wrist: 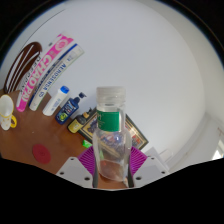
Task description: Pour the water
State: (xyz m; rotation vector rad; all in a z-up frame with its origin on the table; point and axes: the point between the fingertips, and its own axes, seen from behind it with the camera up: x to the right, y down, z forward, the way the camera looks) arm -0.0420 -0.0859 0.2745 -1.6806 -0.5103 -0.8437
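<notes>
**Bottle clamped, clutter to the left**

Our tongs (110, 168) sit at the bottom centre of the frame, their two fingers closed against a clear plastic bottle (110, 135) with a green label, the purple pads (88, 160) pressing on its lower body from both sides. The bottle stands upright in our grip, its open neck reaching up to the middle of the frame.

To the upper left we see a row of things lying on a brown table (30, 140): a pink and white tube (45, 68), a slim white tube (58, 80) just beside it, and a small blue-capped bottle (68, 102) nearest the held one. A yellow and dark packet (82, 122) lies just behind the bottle on its left.

The table's edge runs across the lower left. To the right and above, we see only pale wall and floor, well apart from the clutter.
</notes>
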